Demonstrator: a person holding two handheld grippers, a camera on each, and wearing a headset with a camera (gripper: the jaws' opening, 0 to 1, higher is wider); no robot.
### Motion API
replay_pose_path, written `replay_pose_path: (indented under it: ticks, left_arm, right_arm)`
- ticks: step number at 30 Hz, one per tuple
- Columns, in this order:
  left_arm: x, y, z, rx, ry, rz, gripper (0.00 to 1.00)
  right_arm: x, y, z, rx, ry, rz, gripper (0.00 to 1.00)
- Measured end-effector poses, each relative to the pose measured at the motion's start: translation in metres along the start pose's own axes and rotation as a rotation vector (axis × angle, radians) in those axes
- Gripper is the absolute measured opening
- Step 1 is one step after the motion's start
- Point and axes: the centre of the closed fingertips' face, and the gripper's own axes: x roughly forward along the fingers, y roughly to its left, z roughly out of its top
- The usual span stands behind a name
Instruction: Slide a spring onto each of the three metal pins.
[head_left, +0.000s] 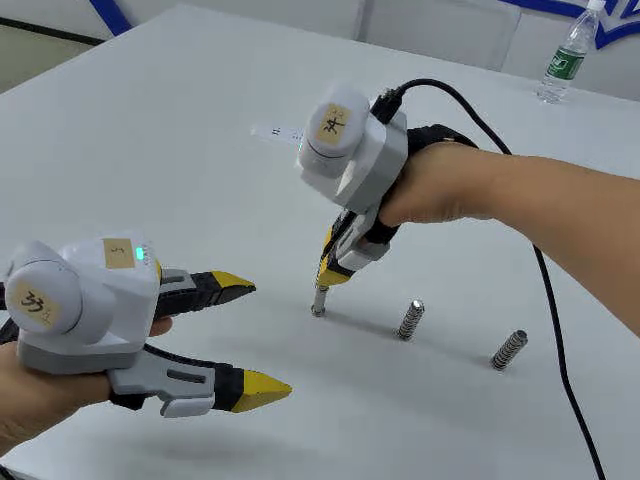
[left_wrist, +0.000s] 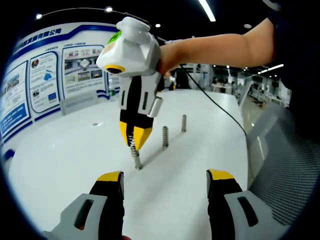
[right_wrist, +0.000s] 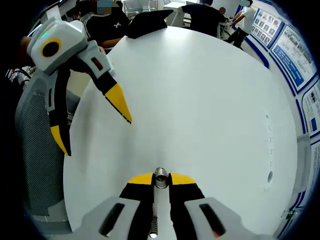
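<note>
Where right gripper (head_left: 330, 278) clamps spring (right_wrist: 161, 177), pin (head_left: 319, 302) top hides

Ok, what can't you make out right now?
Right gripper view: the spring and jaws hide the pin beneath.
Head view: the right gripper covers the spring's top, so its depth on the pin is unclear.
Left gripper view: the two far pins are too small for detail.
Head view: the bottle label is too small to read.

The white round counter (head_left: 150, 150) carries three upright metal pins. One pin (head_left: 319, 300) stands directly beneath the fingers (head_left: 335, 268) of the right gripper (head_left: 326, 283). Two spring-covered pins (head_left: 411, 320) (head_left: 509, 349) stand off to their side, and a clear plastic bottle (head_left: 569, 55) stands far beyond.
</note>
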Motion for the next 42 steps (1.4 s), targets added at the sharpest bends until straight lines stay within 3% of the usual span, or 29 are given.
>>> replay_pose_path:
  ticks: [20,29,42]
  left_arm:
    - [-0.002,0.003,-0.004,-0.004,0.010,0.004,0.68]
    - [-0.003,0.003,-0.003,-0.005,0.009,0.008,0.68]
    - [-0.002,0.004,-0.001,-0.008,0.007,0.018,0.69]
  right_arm:
    - [0.030,0.008,-0.009,0.015,0.032,0.027,0.12]
    - [0.033,0.010,-0.009,0.037,0.018,0.032,0.15]
    - [0.006,0.005,-0.022,0.085,-0.041,-0.017,0.22]
